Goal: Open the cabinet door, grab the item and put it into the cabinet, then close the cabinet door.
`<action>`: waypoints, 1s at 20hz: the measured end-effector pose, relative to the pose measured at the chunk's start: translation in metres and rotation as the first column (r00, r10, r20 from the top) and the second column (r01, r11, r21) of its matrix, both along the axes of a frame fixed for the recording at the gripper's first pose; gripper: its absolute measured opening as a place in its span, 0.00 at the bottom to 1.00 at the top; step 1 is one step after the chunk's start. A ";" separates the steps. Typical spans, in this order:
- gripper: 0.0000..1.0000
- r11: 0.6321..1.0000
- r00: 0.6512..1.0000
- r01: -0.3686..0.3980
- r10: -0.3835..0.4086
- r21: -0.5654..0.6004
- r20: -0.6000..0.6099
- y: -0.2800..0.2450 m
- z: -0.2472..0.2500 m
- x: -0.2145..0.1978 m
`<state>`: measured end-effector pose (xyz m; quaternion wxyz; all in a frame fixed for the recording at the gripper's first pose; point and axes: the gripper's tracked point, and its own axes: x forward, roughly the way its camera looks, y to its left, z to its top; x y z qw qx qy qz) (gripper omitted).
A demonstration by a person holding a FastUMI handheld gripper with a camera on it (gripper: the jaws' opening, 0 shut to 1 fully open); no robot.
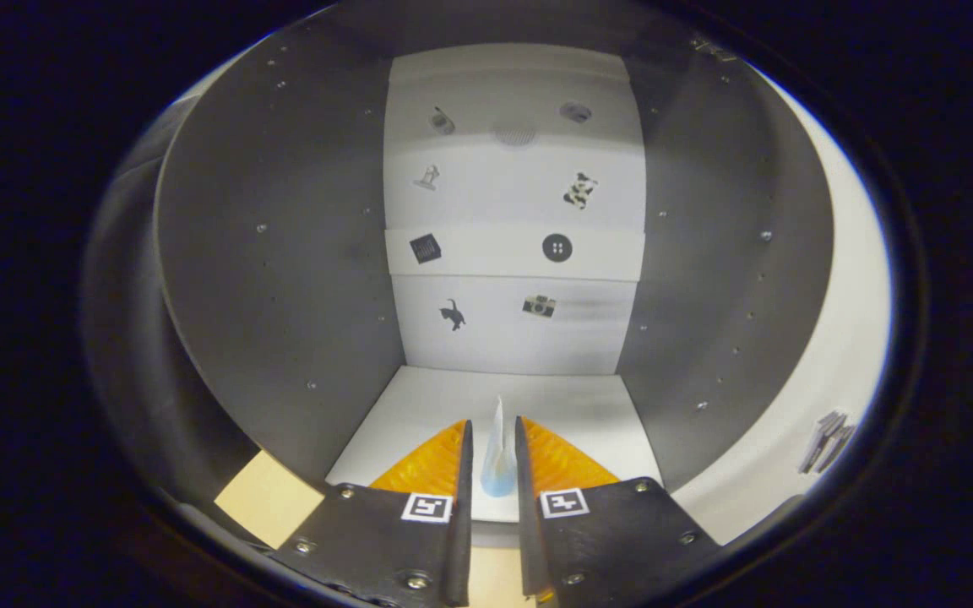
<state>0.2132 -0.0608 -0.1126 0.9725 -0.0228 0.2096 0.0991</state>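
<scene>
The gripper (493,447) is seen reaching into the open cabinet (284,253), its two orange fingers (432,460) drawn close and pinching a small pale item (498,460), translucent with a bluish base and a narrow tip pointing toward twelve o'clock. The item is held between the fingers, just above the front part of the white cabinet floor (453,401); whether its base is touching that floor cannot be told. Beyond the fingers, at twelve o'clock, the white back wall (512,329) is marked with small stickers, and grey side walls are seen at nine and three o'clock. The door's pale edge (833,355) is judged to stand open at about four o'clock. The placing step is judged to be in hand, with release and door closing not yet done. If the fingers are spread while the item is off the floor or tilted, it could be tipped over or rolled toward the front lip at six o'clock; a light item so narrow at the top could also be dragged out by a finger as the gripper is withdrawn, and then be struck by the closing door
</scene>
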 end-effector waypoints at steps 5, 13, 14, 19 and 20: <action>0.24 1.000 0.994 -0.003 0.005 -0.018 0.111 -0.002 0.032 -0.034; 0.23 0.999 0.971 0.020 -0.009 -0.041 0.238 -0.006 0.071 -0.119; 0.23 0.999 0.971 0.027 -0.017 -0.040 0.240 -0.008 0.072 -0.131; 0.23 0.995 0.959 0.096 -0.082 -0.038 0.272 -0.030 0.087 -0.183; 0.23 0.993 0.956 0.113 -0.098 -0.037 0.277 -0.035 0.089 -0.191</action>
